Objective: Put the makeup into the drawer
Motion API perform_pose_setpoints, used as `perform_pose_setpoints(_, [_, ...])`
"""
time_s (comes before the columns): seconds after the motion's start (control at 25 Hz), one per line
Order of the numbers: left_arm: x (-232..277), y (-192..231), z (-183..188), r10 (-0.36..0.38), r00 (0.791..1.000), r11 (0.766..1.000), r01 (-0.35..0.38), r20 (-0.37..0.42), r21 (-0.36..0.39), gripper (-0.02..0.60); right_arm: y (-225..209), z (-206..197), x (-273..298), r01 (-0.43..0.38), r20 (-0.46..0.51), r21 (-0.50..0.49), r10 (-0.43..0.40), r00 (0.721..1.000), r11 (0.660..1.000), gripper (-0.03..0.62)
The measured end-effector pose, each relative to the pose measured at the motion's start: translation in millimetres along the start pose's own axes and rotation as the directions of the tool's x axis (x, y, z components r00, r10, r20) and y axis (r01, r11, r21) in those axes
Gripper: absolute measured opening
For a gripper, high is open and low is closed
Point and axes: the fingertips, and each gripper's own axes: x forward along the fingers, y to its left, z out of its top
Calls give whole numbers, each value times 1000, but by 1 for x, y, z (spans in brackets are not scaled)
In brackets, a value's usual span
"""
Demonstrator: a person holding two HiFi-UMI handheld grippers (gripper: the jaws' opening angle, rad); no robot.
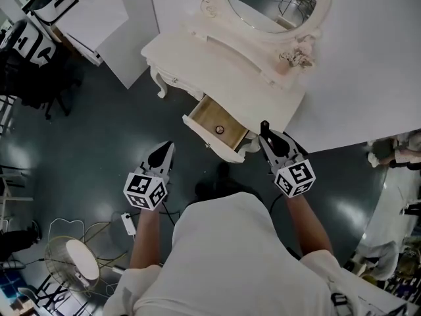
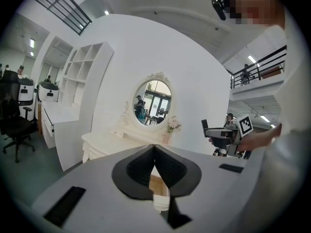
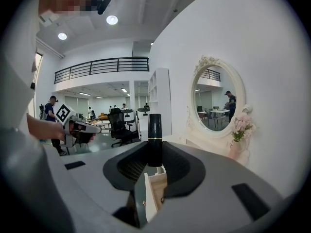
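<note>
Left gripper (image 1: 166,149) hangs over open dark floor (image 1: 99,130), jaws pressed together with nothing in them, apart from the drawer. Drawer (image 1: 205,115) of the white dressing table (image 1: 217,64) is pulled out, front edge between the 2 grippers, wood bottom exposed. Right gripper (image 1: 271,143) sits just beside the drawer's front right corner, clamped on 1 lipstick (image 3: 155,135): an upright, glossy dark tube with a thin gold band.

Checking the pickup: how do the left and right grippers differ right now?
The right gripper clamps a dark makeup tube in its jaws; the left gripper has its jaws shut, empty. The right gripper sits by the open drawer, the left gripper farther off. Both aim at the dresser.
</note>
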Motion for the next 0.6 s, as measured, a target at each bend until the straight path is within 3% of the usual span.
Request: perform_pose_setpoints(0.6, [74, 22, 4, 85, 995, 995, -87, -53, -37, 17, -54, -31, 84, -132, -104, 58, 137, 985, 990, 104])
